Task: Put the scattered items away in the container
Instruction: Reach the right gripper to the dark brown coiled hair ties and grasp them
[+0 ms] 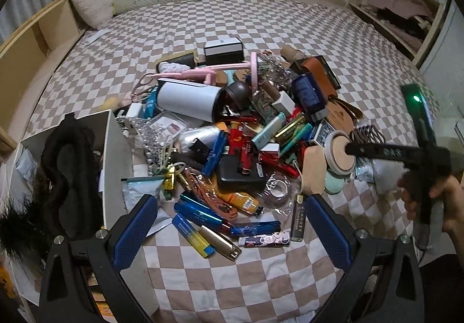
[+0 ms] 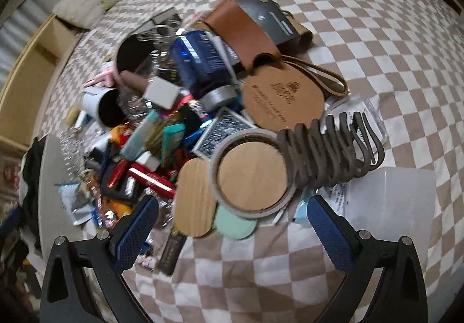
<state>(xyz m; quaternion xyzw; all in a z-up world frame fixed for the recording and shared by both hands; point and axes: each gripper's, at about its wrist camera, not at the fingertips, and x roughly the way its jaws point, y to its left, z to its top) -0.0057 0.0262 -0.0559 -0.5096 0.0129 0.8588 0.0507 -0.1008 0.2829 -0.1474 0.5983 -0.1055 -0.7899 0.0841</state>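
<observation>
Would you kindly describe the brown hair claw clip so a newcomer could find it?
Start at the heap on the checkered bedspread and go to its right edge. Beside the tape roll lies the hair claw clip, the only thing there with curved, interlocking dark brown teeth.

No print on the clutter is legible.

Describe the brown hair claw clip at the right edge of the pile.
The claw clip is dark brown, matte, plastic-looking, with two rows of long curved teeth meshed together, so it looks closed. It lies on its side at the pile's right edge, on a clear plastic bag and printed paper. One end touches the tape roll. No gripper touches it.
</observation>
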